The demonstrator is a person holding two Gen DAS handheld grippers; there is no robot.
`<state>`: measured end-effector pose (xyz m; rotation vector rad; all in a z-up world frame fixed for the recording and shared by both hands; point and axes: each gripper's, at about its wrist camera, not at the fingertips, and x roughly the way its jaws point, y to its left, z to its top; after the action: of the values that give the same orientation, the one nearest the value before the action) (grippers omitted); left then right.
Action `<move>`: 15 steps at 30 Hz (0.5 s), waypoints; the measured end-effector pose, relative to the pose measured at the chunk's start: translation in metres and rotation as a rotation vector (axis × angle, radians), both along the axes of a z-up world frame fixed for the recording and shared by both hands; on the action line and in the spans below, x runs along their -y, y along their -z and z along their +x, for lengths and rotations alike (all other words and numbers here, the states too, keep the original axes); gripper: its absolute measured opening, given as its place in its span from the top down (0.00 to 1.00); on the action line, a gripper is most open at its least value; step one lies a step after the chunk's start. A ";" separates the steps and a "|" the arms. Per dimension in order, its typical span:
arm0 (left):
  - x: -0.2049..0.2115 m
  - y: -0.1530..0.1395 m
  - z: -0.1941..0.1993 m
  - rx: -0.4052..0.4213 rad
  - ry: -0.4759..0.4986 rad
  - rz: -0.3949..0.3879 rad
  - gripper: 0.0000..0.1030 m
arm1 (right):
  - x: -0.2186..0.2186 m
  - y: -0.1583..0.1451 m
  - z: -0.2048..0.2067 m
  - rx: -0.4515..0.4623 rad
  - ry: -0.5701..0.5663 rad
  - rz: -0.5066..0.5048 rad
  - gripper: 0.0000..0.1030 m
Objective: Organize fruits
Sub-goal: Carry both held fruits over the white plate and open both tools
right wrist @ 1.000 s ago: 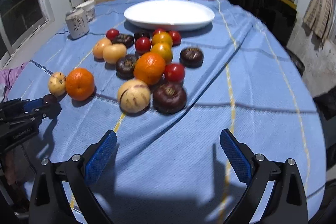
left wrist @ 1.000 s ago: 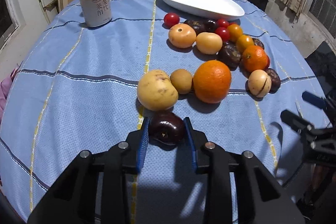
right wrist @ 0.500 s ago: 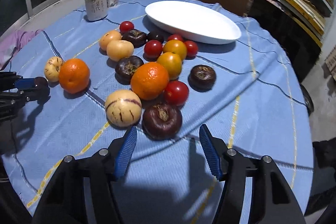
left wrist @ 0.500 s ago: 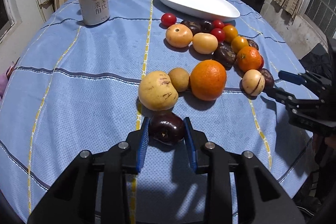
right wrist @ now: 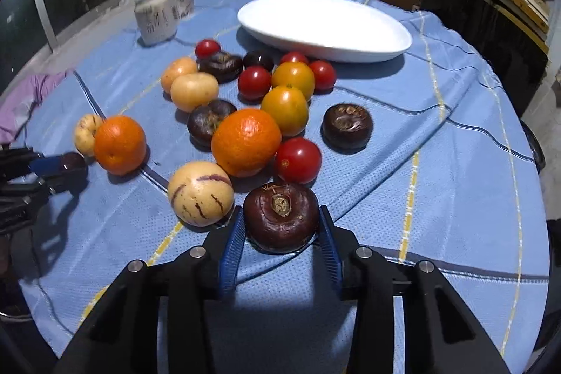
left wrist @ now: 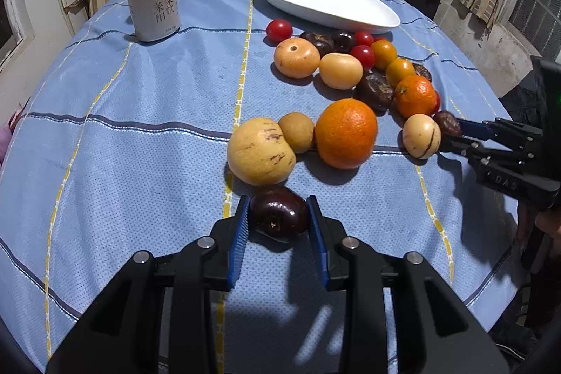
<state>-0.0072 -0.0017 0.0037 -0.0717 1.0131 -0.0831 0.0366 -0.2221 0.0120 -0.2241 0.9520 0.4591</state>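
Note:
My left gripper is shut on a small dark purple fruit resting on the blue tablecloth, just in front of a striped yellow melon. My right gripper has its blue pads against both sides of a larger dark purple fruit, which sits on the cloth beside a striped pale melon and a red tomato. Oranges, tomatoes and more dark fruits lie in a cluster. A white oval plate stands empty behind them.
A drink can stands at the back left of the round table; a paper cup is behind it. The right gripper shows in the left wrist view at the table's right edge. Shelves and boxes line the back.
My right gripper has moved forward to the fruit cluster and closed from wide open onto the dark purple fruit. My left gripper stays shut on its small fruit.

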 end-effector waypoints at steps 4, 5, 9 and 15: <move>0.002 -0.016 -0.005 0.025 0.034 -0.009 0.70 | 0.012 -0.018 -0.007 0.018 0.028 0.044 0.59; 0.003 -0.024 -0.006 0.041 0.049 -0.015 0.70 | 0.016 -0.025 -0.010 0.031 0.029 0.063 0.59; 0.006 -0.049 0.004 0.094 0.093 -0.009 0.70 | 0.026 -0.048 -0.006 0.055 0.035 0.143 0.59; 0.021 -0.083 0.077 0.138 0.139 -0.011 0.70 | 0.027 -0.082 0.048 0.117 0.070 0.198 0.59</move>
<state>0.0699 -0.0229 0.0870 -0.0055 0.8794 -0.2182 0.0850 -0.2492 0.0945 -0.0371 0.7918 0.4672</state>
